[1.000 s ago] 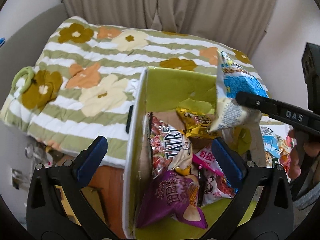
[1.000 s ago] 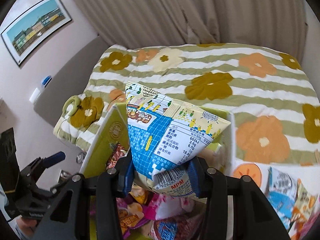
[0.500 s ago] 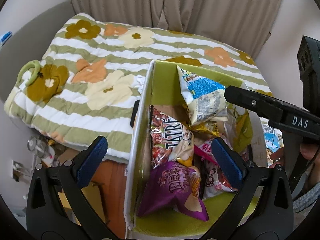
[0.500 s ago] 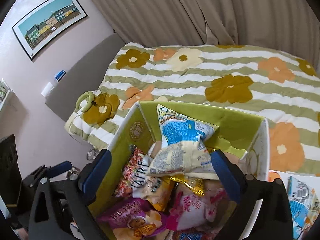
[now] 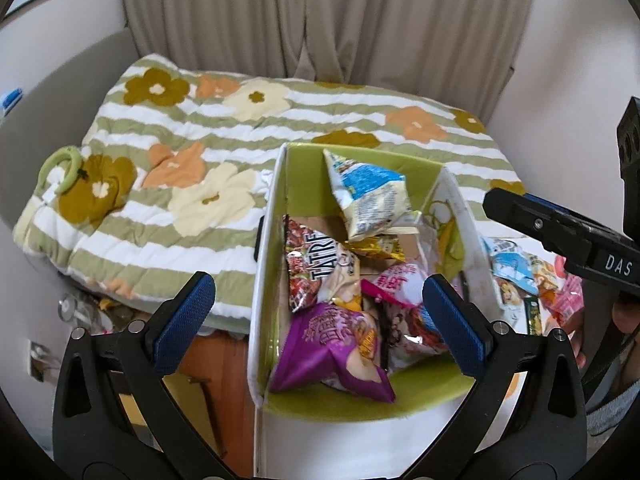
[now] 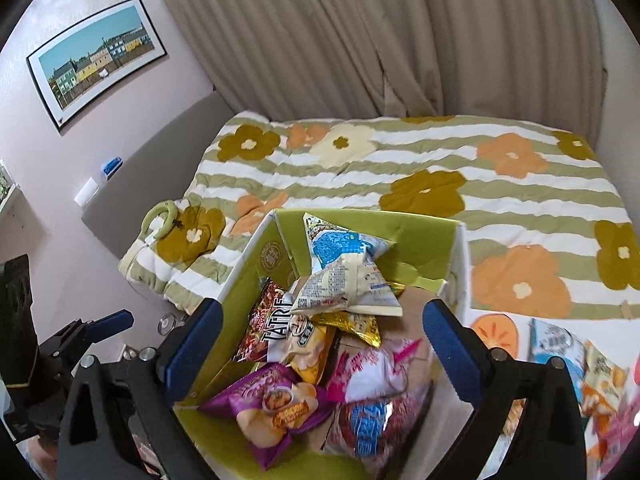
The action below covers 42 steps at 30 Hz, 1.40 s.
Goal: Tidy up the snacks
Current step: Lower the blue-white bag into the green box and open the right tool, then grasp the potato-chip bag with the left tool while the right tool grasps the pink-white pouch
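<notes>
A flowered quilt lies behind the green box; the blue-and-white bag, gripped a second ago, now lies loose atop the box's snacks; the right gripper gapes wide and empty, the left gripper likewise; more packets wait beside the box.

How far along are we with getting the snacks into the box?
Done: several packets lie in the green-lined cardboard box, with the blue-and-white snack bag on top of the pile. In hand: nothing; the right gripper and the left gripper are both open and empty. Left: the loose snack packets outside the box on the right.
</notes>
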### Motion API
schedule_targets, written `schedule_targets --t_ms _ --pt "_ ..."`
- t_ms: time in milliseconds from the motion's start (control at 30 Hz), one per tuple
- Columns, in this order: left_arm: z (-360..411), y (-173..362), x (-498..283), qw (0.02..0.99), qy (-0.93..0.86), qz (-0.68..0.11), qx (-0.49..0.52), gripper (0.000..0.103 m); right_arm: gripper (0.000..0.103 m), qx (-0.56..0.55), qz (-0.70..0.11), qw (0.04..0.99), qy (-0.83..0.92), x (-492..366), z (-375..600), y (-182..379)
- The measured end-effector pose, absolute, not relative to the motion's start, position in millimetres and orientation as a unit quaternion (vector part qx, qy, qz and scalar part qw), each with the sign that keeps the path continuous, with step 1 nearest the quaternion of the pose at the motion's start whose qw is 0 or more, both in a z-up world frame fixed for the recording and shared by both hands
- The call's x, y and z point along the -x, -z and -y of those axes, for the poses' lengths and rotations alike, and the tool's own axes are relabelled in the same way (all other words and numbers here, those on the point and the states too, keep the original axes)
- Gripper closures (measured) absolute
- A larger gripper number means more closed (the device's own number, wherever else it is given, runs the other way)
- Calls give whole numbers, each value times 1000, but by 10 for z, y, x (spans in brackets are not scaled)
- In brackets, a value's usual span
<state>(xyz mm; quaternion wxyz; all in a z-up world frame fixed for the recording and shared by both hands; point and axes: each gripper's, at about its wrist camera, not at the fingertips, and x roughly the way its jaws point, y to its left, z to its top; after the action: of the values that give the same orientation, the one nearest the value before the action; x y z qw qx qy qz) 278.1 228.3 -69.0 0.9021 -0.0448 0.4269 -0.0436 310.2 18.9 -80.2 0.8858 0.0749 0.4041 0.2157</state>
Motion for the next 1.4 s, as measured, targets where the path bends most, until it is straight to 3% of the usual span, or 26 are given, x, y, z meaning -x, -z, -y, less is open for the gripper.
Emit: schedule_targets --t_ms 300,767,1067,1400 --pt "-1838 554 -2545 900 114 -419 21 0 3 -88 -393 904 -144 -2492 185 637" --pt "-281 720 -2359 876 201 -438 17 0 1 -73 -370 926 -29 -1730 1591 673" --pt "711 1324 -2600 853 186 -487 -7 0 1 -82 -427 897 76 -1492 2469 1080" --pt "1179 2076 -2991 838 133 -527 -51 0 1 -128 -490 859 77 -1443 2920 1852"
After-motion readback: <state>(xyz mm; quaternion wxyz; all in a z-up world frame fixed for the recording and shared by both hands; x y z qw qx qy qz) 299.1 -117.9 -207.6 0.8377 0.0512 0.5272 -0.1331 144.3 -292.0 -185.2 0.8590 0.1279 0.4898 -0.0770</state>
